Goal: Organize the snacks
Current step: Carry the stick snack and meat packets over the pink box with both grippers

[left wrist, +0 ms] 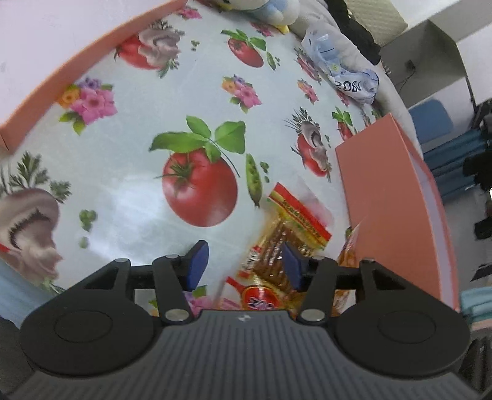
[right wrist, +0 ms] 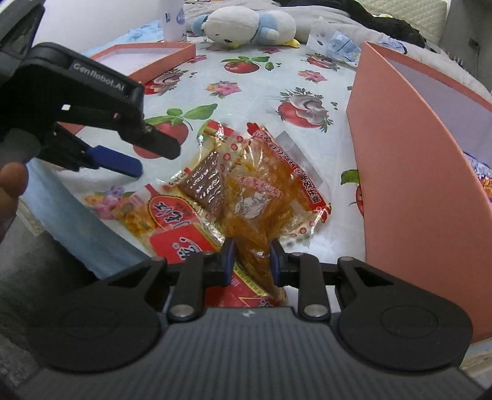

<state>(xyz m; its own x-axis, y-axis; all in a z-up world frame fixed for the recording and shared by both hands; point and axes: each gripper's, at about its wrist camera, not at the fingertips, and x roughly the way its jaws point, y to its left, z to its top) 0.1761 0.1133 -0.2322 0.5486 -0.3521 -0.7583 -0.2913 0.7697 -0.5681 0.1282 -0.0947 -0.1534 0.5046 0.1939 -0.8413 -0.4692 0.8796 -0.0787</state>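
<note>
1. Ribbed grey housing and black linkages fill the bottom of both wrist views; ahead of them sit blue-padded fingers.
2. In the right wrist view, the right hand-held gripper pinches the near end of a clear orange snack packet with red edging, its two pads pressed against the packet's sides.
3. That packet lies on top of a small pile of snacks on the worktop, which is covered by a glossy cloth printed with tomatoes, mushrooms and flowers.
4. Touching it on the left is a clear packet holding a brown slab, and nearer the camera a red-and-yellow packet with white characters.
5. The left hand-held gripper hangs above the cloth just left of the pile, its fingers spread and holding nothing; in its own view the same gap shows, with the snack pile beneath the right finger.
6. A tall salmon-pink cardboard box stands just right of the pile, its pale inside visible.
7. A shallow salmon-pink lid or tray lies at the far left of the worktop.
8. A white-and-blue plush bird rests at the far edge, with a crumpled clear plastic bag near it.
</note>
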